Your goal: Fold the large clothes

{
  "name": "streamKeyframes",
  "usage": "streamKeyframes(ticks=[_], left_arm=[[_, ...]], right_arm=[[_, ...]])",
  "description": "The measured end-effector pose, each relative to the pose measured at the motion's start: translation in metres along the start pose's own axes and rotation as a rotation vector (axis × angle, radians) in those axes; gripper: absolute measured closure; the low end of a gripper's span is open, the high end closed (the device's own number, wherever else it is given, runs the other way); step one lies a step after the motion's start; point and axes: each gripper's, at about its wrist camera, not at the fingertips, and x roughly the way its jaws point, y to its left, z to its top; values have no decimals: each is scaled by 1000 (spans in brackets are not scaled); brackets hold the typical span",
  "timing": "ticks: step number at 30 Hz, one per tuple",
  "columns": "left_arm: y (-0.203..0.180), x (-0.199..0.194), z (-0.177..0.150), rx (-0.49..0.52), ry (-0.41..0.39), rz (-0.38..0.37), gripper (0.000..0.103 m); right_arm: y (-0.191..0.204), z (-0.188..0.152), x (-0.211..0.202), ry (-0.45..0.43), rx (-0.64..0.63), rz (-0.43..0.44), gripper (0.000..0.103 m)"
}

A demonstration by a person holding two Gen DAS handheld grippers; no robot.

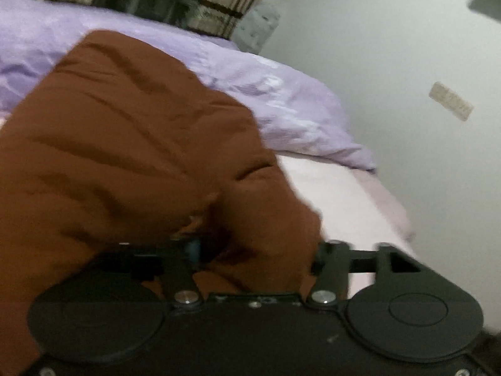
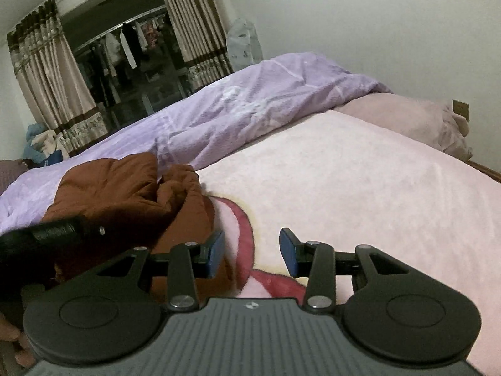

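A bulky brown garment (image 1: 125, 144) lies bunched on the bed and fills the left and middle of the left wrist view. My left gripper (image 1: 255, 250) is pushed into its near edge, jaws wide apart, with cloth bulging loosely between them and hiding most of both pads. In the right wrist view the same garment (image 2: 125, 188) sits crumpled at the left. My right gripper (image 2: 252, 252) hovers open to its right over the pink blanket (image 2: 344, 172), its blue pads (image 2: 216, 253) bare. A black gripper body (image 2: 53, 232) reaches in over the garment from the left.
A rumpled purple duvet (image 2: 250, 106) lies along the far side of the bed behind the garment. A pink pillow (image 2: 407, 122) sits at the head by the wall (image 2: 375, 31). Curtains (image 2: 56, 87) frame a dark clothes rack. The bed edge (image 1: 400, 219) drops off at right.
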Motion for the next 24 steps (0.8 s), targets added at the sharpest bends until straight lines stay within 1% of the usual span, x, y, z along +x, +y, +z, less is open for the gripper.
streamKeyframes(ticks=[1,2,3,5,6,7,8,10,11,12,13,14,15,16,18,19,21,24], left_arm=[[3,-2,8,-24,13,-32,27],[-3,-8,6,-38,20,-65,26],[-2,-15,13,-59,23,-119,26],[-3,-34,21,-87,15,-193,26],[-3,-45,24,-87,6,-209,26],[-3,-60,27,-75,-13,-206,26],[-5,-75,25,-56,-36,-194,26],[-1,-107,22,-4,-91,-133,26],[6,-125,17,22,-118,-81,26],[14,-141,12,48,-139,-29,26],[21,-152,6,66,-158,14,26],[29,-164,-2,86,-176,67,26],[40,-174,-12,107,-182,132,26],[48,-178,-20,113,-172,168,26],[65,-179,-37,106,-114,221,26],[72,-175,-42,90,-87,231,26],[82,-161,-52,65,-30,239,26],[85,-140,-60,70,5,255,26]], right_arm=[[1,1,-1,-2,4,3,55],[1,0,-6,-6,7,9,54],[4,1,-9,-13,10,14,53],[5,2,-18,-26,8,28,50],[8,3,-22,-32,8,37,49],[9,4,-25,-34,9,46,48],[11,5,-29,-31,12,63,48],[13,5,-34,-18,32,109,43],[13,6,-37,-6,54,145,41],[12,6,-39,7,92,193,37],[11,5,-40,16,126,229,31],[10,4,-41,28,172,274,28],[10,3,-40,42,216,324,23],[10,1,-38,62,256,371,20],[16,-1,-27,123,316,445,19],[20,-2,-20,147,332,456,19],[30,-4,-7,184,335,441,19],[44,-5,14,226,324,395,19]])
